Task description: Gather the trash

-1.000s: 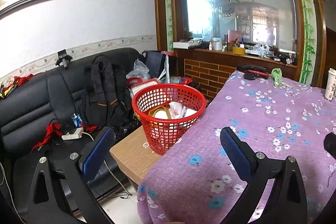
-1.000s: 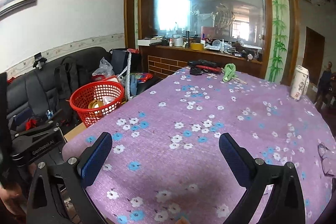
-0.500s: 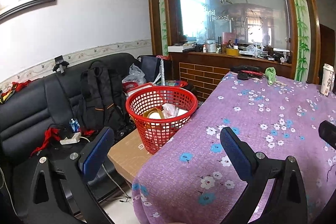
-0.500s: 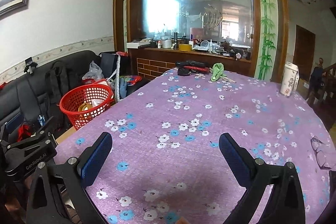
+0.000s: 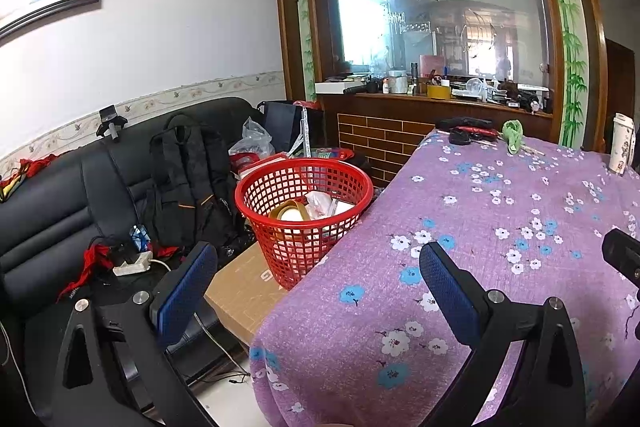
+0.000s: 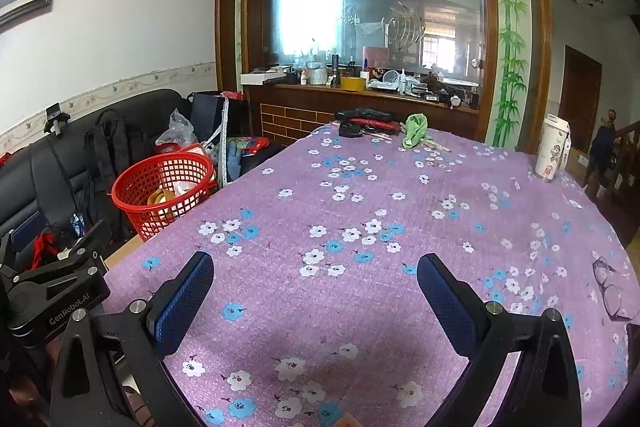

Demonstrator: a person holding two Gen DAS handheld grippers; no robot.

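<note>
Your left gripper [image 5: 316, 279] and right gripper [image 6: 316, 287] both hang wide open and empty above the near part of the table [image 6: 360, 307]. The red basket [image 5: 302, 203], holding collected trash, stands on a cardboard box [image 5: 240, 287] just beside the table's left edge, presumably for easy dropping. No obvious trash lies near. Green cloth [image 6: 415, 129], cup [image 6: 553, 153] and glasses [image 6: 610, 291] remain on the table, obstructing nothing.

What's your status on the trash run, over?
Left gripper open, empty. Right gripper open, empty. Red basket holds trash beside table. Nothing blocking.
</note>
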